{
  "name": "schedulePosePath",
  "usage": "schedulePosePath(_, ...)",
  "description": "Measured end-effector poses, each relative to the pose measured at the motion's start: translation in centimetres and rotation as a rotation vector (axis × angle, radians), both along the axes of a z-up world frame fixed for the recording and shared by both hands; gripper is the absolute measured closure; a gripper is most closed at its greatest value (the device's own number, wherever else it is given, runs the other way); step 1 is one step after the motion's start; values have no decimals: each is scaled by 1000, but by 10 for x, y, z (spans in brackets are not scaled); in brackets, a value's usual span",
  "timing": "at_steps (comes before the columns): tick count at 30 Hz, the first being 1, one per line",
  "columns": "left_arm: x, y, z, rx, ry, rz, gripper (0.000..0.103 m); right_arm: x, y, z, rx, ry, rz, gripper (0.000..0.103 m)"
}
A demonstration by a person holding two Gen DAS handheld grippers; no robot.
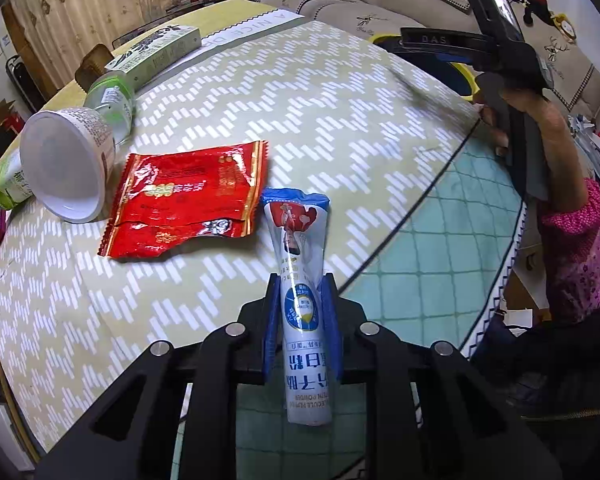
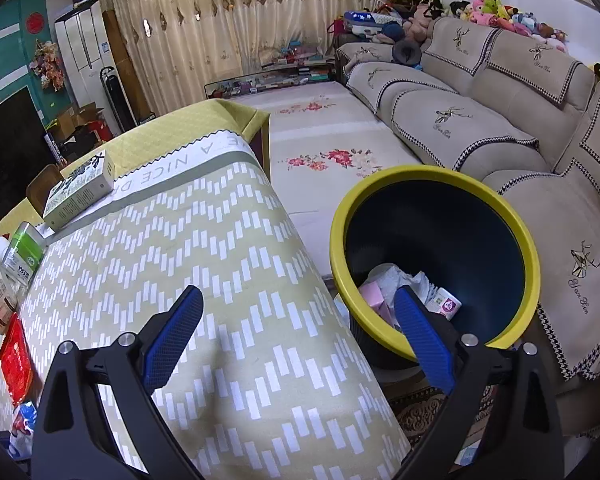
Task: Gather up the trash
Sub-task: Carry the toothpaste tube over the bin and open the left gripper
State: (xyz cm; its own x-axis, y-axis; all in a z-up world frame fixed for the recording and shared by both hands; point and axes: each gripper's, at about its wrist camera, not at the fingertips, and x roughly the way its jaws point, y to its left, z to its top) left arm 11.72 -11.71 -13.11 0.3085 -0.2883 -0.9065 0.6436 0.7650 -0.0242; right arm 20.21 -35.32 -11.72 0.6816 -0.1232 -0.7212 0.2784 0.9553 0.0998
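Note:
My left gripper [image 1: 302, 284] is shut on a white and blue stick sachet [image 1: 298, 240], whose torn top end points away over the table. Beside it to the left lies a flat red wrapper [image 1: 184, 196]. A white paper cup [image 1: 66, 164] lies on its side further left, with a clear green-capped bottle [image 1: 112, 100] behind it. My right gripper [image 2: 298, 300] stands open with nothing between its blue fingers [image 2: 420, 328], hovering at the table's edge beside a blue bin with a yellow rim [image 2: 534, 256]. Paper and small packets lie at the bin's bottom. The red wrapper [image 2: 16, 356] shows at the right view's left edge.
A long box [image 1: 160, 54] lies at the table's far side, also the box [image 2: 80, 190]. The table [image 1: 300, 92] wears a zigzag cloth over a teal quilted mat [image 1: 440, 248]. A person's hand and pink sleeve [image 1: 576, 248] hold the other gripper at the right. A beige sofa [image 2: 480, 120] runs behind the bin.

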Motion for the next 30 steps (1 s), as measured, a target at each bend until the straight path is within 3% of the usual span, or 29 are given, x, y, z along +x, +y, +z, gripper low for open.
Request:
schedulePosePath(4, -5, -6, 8, -18, -15, -14, 84, -12, 1, 7, -43, -34, 4, 12)
schedulePosePath(8, -6, -22, 25, -46, -49, -54, 84, -29, -10, 17, -22, -60, 4, 12)
schedulePosePath(13, 10, -62, 42, -85, -81, -112, 84, -62, -40, 43, -22, -136, -52, 12)
schedulePosePath(18, 36, -128, 47, -128, -74, -195, 84, -95, -80, 61, -35, -202, -146, 12)
schedulePosePath(24, 76, -227, 42, -124, -31, -298, 84, -122, -124, 59, -14, -222, -231, 12)
schedulePosePath(30, 132, -310, 21, -103, 37, -292, 83, -144, -160, 55, 8, -229, -311, 12)
